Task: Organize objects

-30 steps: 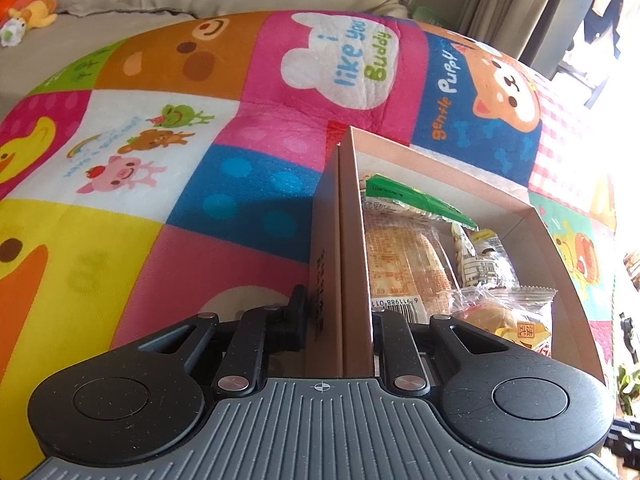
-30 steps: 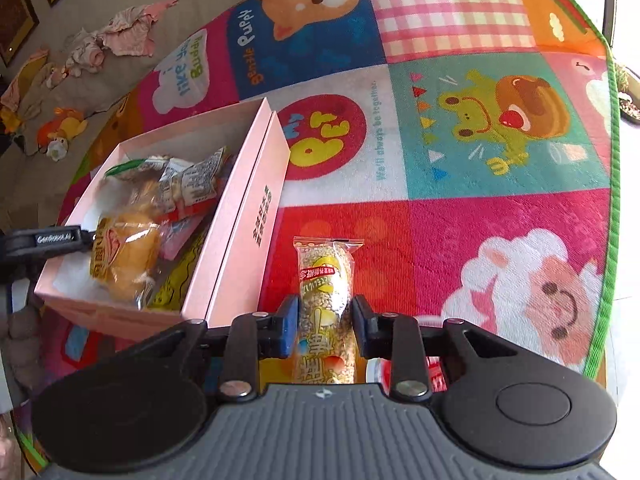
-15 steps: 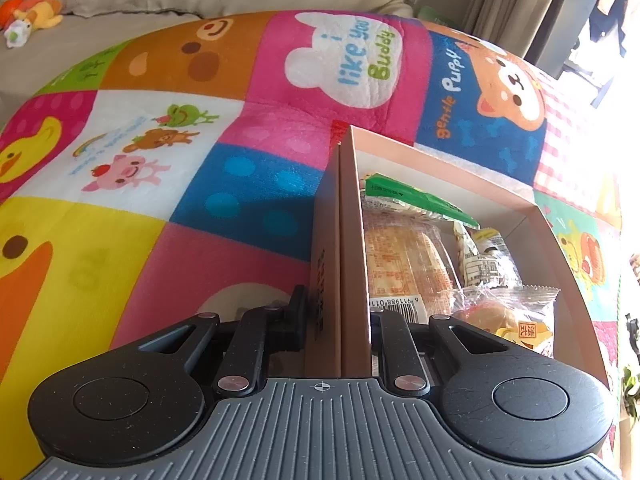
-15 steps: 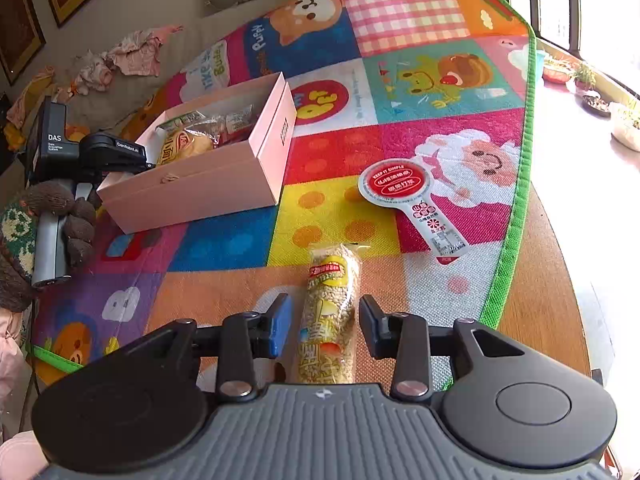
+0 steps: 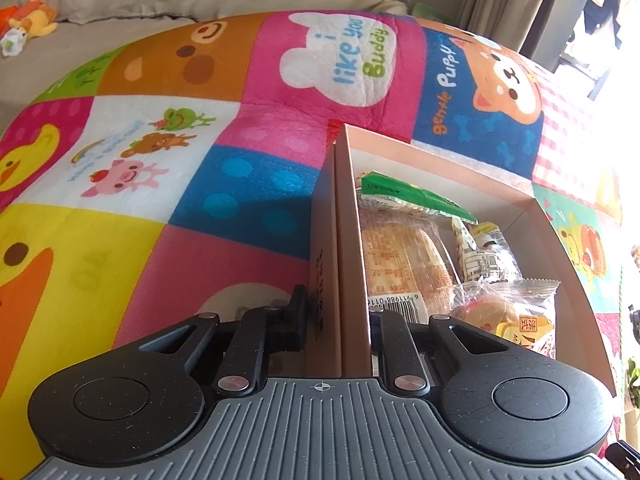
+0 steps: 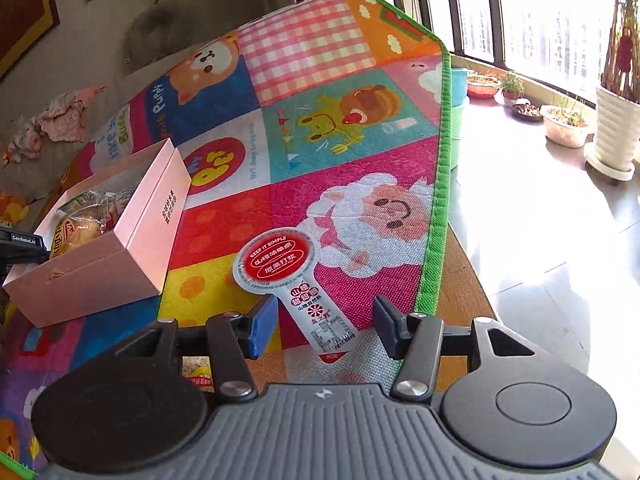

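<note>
1. The left gripper is clamping the near wall of the pink box, one finger outside the wall and one inside; its jaws are standing narrow, pressed against the cardboard.
2. The box is sitting open on the cartoon mat, and in the right wrist view it is lying at the left, on the mat's blue and purple squares.
3. Inside the box, wrapped snacks are lying packed together: a green-topped packet toward the far end, an orange-printed bread pack against the held wall, and a clear bag with a round bun nearest the gripper.
4. The right gripper is hovering over the mat with its jaws standing well apart; they have just been opening, and the pads are pressing on nothing.
5. A flat white pouch with a round red label is lying on the mat just ahead of the right gripper, its narrow tail reaching into the gap between the blue pads without touching either.
6. A sliver of a yellow snack wrapper is showing beneath the right gripper's left finger; most of it is hidden by the gripper body.
7. Beyond the mat's green edge, potted plants are standing along a bright window.
</note>
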### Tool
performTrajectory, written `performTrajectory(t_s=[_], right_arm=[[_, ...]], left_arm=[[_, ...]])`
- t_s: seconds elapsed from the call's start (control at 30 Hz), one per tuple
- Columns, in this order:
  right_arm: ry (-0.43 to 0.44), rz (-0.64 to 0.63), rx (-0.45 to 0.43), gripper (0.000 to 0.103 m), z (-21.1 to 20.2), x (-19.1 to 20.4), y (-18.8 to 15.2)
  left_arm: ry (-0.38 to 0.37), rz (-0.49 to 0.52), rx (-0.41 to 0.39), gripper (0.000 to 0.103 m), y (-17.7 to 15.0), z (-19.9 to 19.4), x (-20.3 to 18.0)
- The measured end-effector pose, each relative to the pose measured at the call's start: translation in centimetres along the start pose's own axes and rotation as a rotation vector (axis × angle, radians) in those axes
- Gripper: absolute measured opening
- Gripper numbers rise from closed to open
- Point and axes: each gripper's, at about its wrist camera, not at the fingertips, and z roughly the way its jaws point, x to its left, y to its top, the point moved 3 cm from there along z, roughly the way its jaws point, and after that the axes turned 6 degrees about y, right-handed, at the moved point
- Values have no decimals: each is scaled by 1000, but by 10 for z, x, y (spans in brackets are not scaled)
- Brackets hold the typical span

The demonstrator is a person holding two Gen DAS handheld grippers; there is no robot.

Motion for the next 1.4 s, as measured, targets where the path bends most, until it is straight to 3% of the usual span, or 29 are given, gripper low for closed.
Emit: performTrajectory(t_s=[0.07, 0.23, 0.3, 0.4, 0.53, 0.87, 0.97, 1.07, 1.13, 1.27, 1.33, 1.4], right_arm=[[24, 5, -1, 56, -2, 3, -3], [224, 38, 51, 60, -10, 21, -8], [205, -3, 25, 68, -13, 29, -6], [92, -91, -37, 79, -13, 38, 3], [38, -154, -24, 91, 6, 40, 20], [39, -196, 76, 92, 62, 52, 39], [35, -194, 80, 85, 66, 57, 40], [63, -208, 84, 71, 64, 66, 38], [54, -241, 84, 53, 62, 72, 35], [30, -265, 72, 50, 58, 75, 33], [20, -241, 63, 27, 52, 71, 34], [18, -213, 55, 25, 46, 66, 36]], left_arm=[[1, 5, 2, 19, 1, 0, 0], [2, 6, 1, 19, 1, 0, 0], [2, 8, 2, 19, 1, 0, 0], [1, 10, 1, 19, 0, 0, 0], [1, 10, 0, 19, 0, 0, 0], [6, 17, 0, 19, 0, 0, -2], [8, 19, -1, 19, 0, 0, -2], [10, 21, -1, 19, 0, 0, -2], [10, 23, -1, 19, 0, 0, -2], [10, 22, -1, 19, 0, 0, -2], [10, 22, 0, 19, 0, 0, -2], [9, 22, 0, 19, 0, 0, -2]])
